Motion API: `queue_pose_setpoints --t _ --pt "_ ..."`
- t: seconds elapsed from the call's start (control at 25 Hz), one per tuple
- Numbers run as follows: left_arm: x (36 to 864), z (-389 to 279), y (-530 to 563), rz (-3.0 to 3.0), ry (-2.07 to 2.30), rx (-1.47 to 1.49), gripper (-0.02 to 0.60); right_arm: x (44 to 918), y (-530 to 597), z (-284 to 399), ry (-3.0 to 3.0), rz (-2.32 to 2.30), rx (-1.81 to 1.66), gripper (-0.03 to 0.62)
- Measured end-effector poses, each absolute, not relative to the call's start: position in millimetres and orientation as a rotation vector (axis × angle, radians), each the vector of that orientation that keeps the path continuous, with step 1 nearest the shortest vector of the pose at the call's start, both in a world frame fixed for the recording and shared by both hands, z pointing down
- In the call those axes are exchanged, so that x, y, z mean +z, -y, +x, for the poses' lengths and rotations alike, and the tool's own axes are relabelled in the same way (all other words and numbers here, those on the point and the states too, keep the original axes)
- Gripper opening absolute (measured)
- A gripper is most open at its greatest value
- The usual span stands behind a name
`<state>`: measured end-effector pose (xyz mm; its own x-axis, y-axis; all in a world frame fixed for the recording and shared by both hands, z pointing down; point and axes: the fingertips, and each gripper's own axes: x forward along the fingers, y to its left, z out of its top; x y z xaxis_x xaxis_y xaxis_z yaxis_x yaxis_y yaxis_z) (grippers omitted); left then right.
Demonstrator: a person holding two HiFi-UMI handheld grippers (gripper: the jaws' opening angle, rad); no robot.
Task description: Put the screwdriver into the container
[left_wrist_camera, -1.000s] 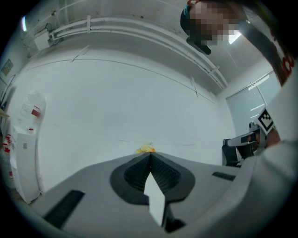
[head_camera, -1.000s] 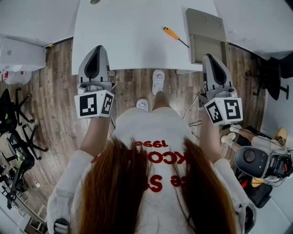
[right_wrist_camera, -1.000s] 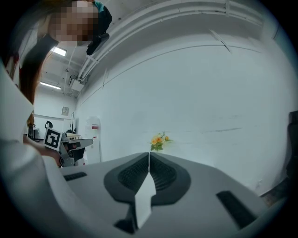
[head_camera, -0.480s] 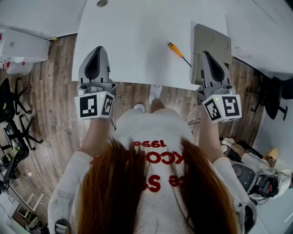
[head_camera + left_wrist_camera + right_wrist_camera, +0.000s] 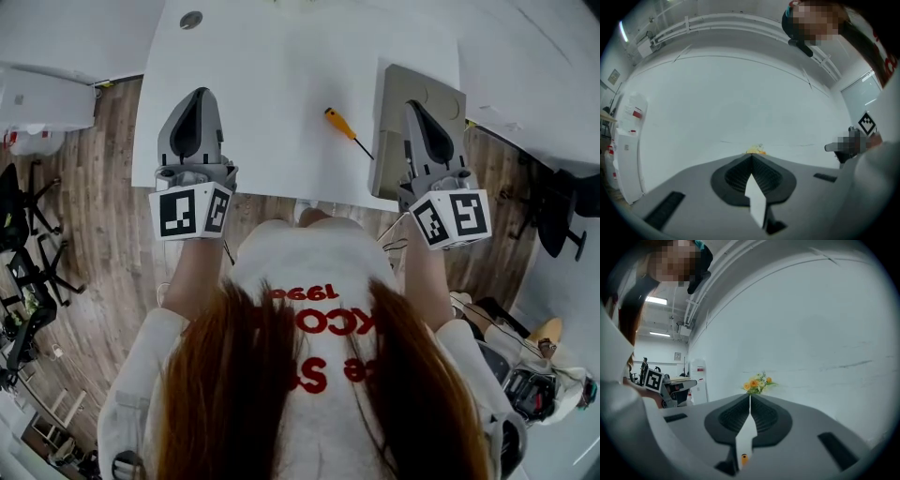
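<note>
Both shut and empty: my left tool and right tool hover at the white tabletop's near edge. The orange-handled screwdriver lies just beside the flat grey container, awaiting pickup.

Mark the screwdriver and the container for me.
screwdriver [image 5: 338, 122]: head view, on its orange handle.
container [image 5: 392, 141]: head view, on its bare left side, beside the right gripper.
</note>
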<state>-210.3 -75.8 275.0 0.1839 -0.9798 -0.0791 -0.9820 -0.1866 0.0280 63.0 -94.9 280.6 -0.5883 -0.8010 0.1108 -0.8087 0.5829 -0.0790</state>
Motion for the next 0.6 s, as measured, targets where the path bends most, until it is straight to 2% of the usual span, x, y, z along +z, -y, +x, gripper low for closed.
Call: queue_pose_setpoints --t 0.6 --pt "279 -189 114 -2.322 -2.063 0.064 0.008 287 157 73 2.842 1.257 0.223 0.008"
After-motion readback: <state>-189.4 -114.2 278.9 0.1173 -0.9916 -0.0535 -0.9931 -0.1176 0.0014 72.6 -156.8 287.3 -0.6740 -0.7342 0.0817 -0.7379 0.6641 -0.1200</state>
